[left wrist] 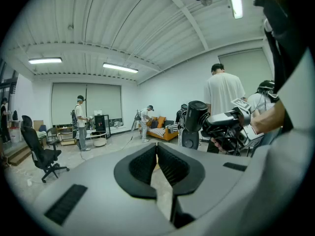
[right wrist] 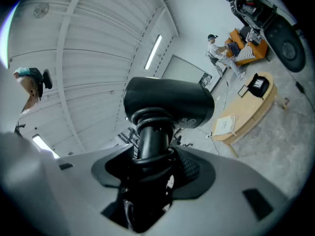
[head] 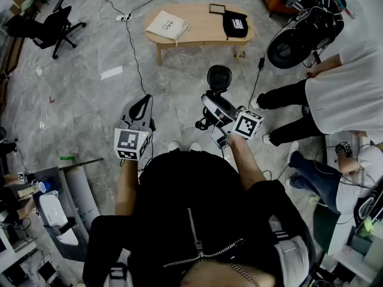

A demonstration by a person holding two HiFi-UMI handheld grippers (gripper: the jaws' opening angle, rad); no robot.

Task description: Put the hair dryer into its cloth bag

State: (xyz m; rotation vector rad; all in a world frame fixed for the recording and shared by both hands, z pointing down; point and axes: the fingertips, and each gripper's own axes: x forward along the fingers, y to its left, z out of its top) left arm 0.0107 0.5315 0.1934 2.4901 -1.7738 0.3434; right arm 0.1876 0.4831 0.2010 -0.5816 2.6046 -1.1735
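Gripping the hair dryer
Right gripper is pinching its handle; left gripper is hanging empty, jaws pressed together; a white bag is lying on the table.

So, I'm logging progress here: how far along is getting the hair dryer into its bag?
Done: the hair dryer is picked up, its handle clamped in the right claw.
In hand: it is held above the floor, short of the wooden table. The left claw is shut and empty.
Left: the white cloth bag lies on that table, untouched. It needs opening, then the dryer goes in.
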